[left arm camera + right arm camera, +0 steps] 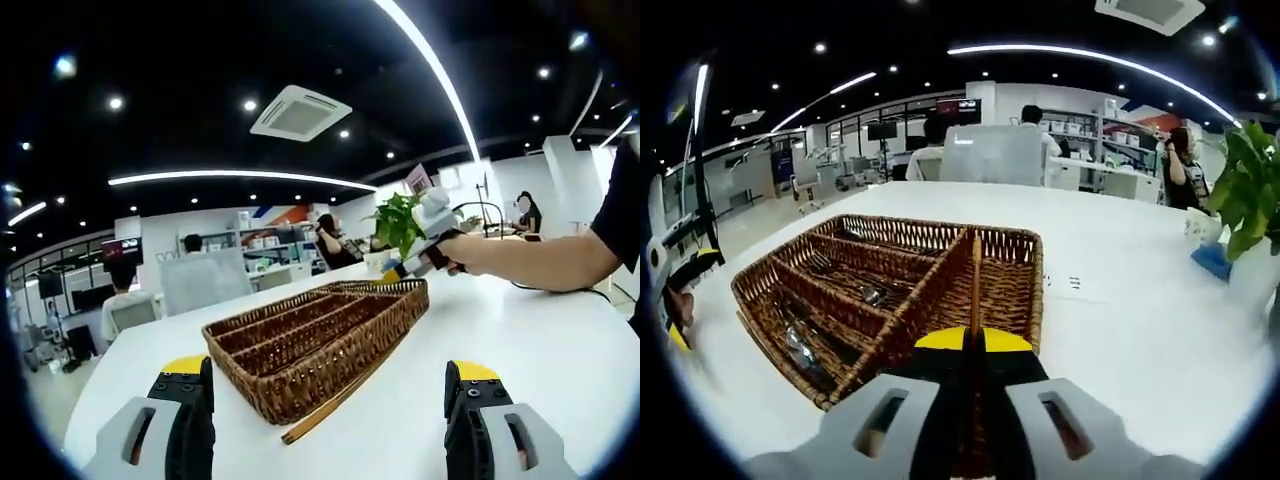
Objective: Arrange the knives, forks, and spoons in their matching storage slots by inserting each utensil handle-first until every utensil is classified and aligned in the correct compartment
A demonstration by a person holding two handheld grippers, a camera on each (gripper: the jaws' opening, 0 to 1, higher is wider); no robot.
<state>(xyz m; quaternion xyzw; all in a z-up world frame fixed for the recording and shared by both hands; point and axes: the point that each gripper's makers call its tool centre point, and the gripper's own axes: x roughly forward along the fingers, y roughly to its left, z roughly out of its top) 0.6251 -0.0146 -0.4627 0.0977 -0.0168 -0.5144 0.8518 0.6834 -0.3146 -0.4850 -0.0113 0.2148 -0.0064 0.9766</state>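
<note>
Right now the wicker basket (890, 300) sits on the white table (1120, 330), divided by woven walls into several long slots and one slot across its end. In the right gripper view, shiny metal utensils (872, 295) lie in the long slots on the left side, and another glinting piece (800, 350) lies in the nearest long slot; which are knives, forks or spoons cannot be told. The end slot looks bare of metal where it can be seen.

The right gripper (975, 345) is pressed together on a thin brown stick (976, 285), which runs straight out from between the yellow-tipped jaws over the basket's end slot. In the left gripper view that same gripper (395, 272) is held by a person's hand (470, 252) at the far end of the basket (320, 335), and a brown stick (335, 400) lies along the basket's near side, one end on the table (540, 340).

The left gripper (325, 395) has its jaws spread wide apart, holding nothing, just short of the basket. It also appears at the left edge of the right gripper view (675, 285).

A green potted plant (1250, 200) stands on the table to the right, beside a small blue thing (1215, 262). Beyond the table, people (985, 140) sit at desks under ceiling lights (230, 177).
</note>
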